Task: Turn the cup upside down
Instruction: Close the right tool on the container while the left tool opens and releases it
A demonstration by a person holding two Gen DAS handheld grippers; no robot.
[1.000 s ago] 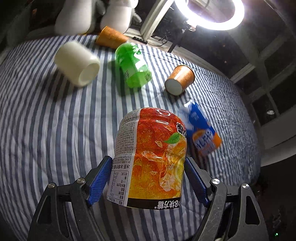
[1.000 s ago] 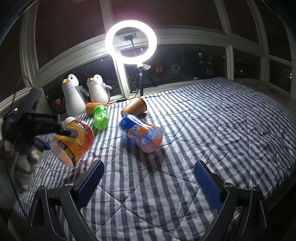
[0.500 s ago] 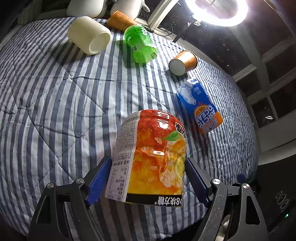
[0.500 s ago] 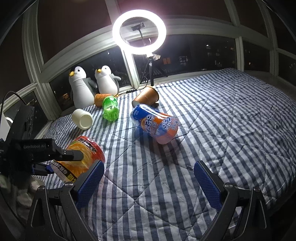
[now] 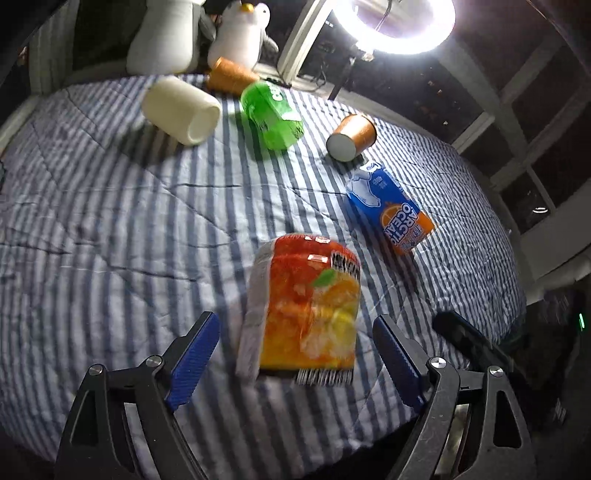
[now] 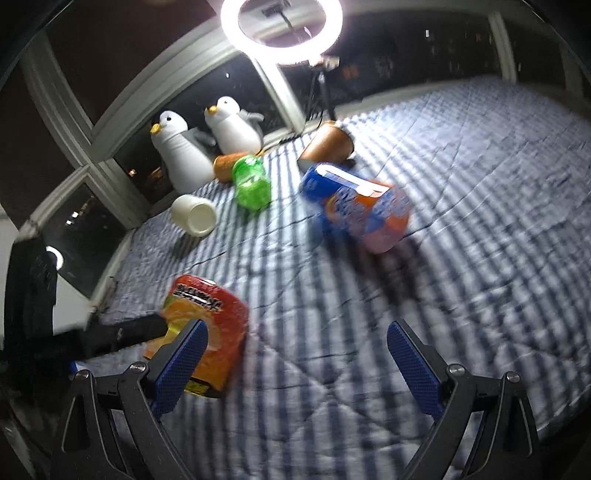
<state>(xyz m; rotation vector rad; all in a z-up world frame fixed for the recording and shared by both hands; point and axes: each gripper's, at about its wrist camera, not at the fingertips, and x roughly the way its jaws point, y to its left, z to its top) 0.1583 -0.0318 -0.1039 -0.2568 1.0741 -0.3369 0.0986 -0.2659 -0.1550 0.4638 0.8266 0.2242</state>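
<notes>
Placement stage of the flip, judged from both wrist views. The left gripper [image 5: 295, 319] is spreading its fingers wide, with a gap showing on each side of the red-orange cup [image 5: 306, 310], so it is gripping nothing. The cup is standing on end on the striped bed [image 5: 110, 240], between those fingers and near the bed's front edge. Its red end is pointing up and its barcode end is resting on the quilt. Motion blur is hiding which end is the mouth, so whether the cup is now mouth-down cannot be told.

The right gripper [image 6: 297, 326] is hovering with its fingers equally wide and empty. Its left finger is overlapping the cup [image 6: 214, 306] in the picture only.

The next move probably calls for backing the left fingers straight away without brushing the cup, since the soft quilt is giving it poor footing.

Other things on the bed, left to right, are all lying on their sides:
- one white cup [image 5: 181, 110]
- one far brown cup [image 5: 231, 74]
- one green cup [image 5: 271, 110]
- one near brown cup [image 5: 352, 136]
- one blue-orange cup [image 5: 391, 214]

That makes six cups in all. Two penguin toys [image 6: 181, 151] are sitting by the window, and one ring light [image 6: 280, 33] is shining above.
</notes>
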